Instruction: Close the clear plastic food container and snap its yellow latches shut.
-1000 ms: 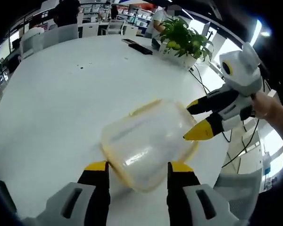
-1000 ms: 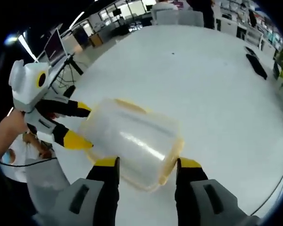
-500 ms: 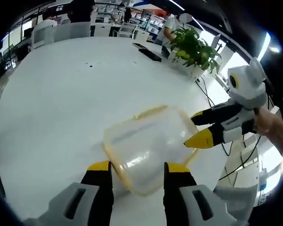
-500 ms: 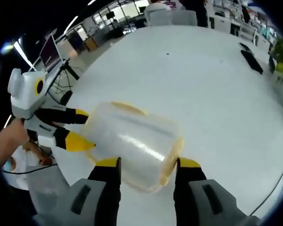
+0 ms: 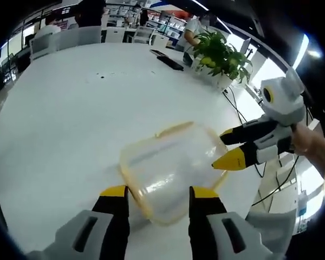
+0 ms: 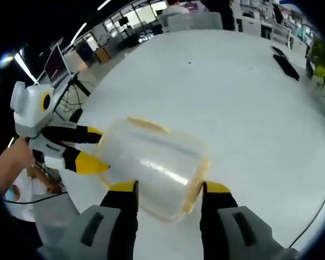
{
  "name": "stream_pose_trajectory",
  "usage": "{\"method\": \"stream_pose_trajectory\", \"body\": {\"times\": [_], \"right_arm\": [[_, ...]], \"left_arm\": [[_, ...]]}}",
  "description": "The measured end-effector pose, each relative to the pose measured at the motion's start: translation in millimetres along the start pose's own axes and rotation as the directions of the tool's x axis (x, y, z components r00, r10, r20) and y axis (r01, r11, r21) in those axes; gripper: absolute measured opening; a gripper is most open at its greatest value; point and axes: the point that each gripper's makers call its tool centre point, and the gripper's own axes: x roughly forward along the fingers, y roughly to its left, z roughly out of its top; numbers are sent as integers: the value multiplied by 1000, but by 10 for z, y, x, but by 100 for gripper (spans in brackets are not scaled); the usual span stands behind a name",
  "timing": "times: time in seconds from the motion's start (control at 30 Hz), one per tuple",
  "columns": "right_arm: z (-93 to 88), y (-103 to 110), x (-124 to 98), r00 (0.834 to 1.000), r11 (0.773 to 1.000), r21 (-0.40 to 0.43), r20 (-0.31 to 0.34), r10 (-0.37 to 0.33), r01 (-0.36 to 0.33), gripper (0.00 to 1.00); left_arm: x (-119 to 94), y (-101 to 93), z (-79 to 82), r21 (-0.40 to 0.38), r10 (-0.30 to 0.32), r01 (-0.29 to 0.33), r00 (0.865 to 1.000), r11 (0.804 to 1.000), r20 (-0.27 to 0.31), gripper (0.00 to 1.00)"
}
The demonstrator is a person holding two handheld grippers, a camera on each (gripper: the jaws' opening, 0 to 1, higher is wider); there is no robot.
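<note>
The clear plastic food container (image 5: 170,165) with a yellow rim and yellow latches lies on the white table (image 5: 70,108), its lid on. My left gripper (image 5: 159,192) is open, and its yellow-tipped jaws stand on either side of the container's near end. The right gripper (image 5: 227,146) comes in from the right, held by a hand, its two fingers against the container's far end. In the right gripper view the container (image 6: 151,162) lies between the jaws of my open right gripper (image 6: 169,188), a yellow latch (image 6: 197,179) beside the right jaw. The left gripper (image 6: 95,147) is at the container's left end.
A potted green plant (image 5: 219,51) stands at the table's far right edge, with a dark flat object (image 5: 169,63) beside it. Cables (image 5: 235,100) hang off the right edge. Chairs and people are beyond the far edge. The table top (image 6: 233,97) stretches wide behind the container.
My left gripper's jaws have drawn slightly closer together around the container's end. Both views shifted a little; the container stays in place between the two grippers.
</note>
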Motion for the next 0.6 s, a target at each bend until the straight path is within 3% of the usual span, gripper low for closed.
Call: {"method": "stream_pose_trajectory", "body": {"times": [0.6], "right_arm": [[-63,113,-64,1000,1000,16,8,-2,1,43]], "left_arm": [[-106,75,-139,3,-22,22,1000,1000,2,37]]}}
